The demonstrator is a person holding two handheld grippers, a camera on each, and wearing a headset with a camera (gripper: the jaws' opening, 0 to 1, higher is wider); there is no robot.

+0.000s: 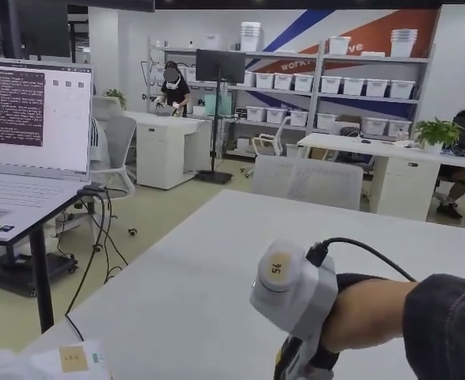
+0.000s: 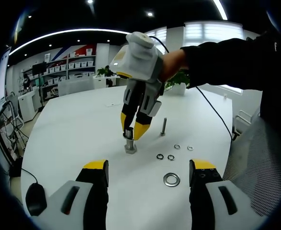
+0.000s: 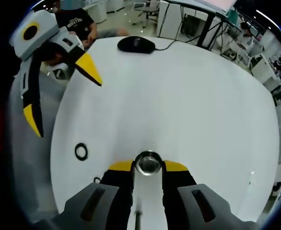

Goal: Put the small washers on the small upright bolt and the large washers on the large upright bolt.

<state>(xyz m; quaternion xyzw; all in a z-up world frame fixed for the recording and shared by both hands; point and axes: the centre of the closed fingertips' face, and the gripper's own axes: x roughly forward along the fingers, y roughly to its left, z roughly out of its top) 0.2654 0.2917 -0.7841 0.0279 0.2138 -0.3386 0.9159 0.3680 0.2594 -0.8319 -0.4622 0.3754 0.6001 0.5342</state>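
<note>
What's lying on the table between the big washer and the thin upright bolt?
In the left gripper view, two small washers lie side by side between the large washer and the small bolt.

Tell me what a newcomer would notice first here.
The right hand-held gripper, centre of the left gripper view, its jaws closed on a round metal piece at the top of the large upright bolt. Next, one large washer and several small washers lying loose before the open left hand-held gripper.
</note>
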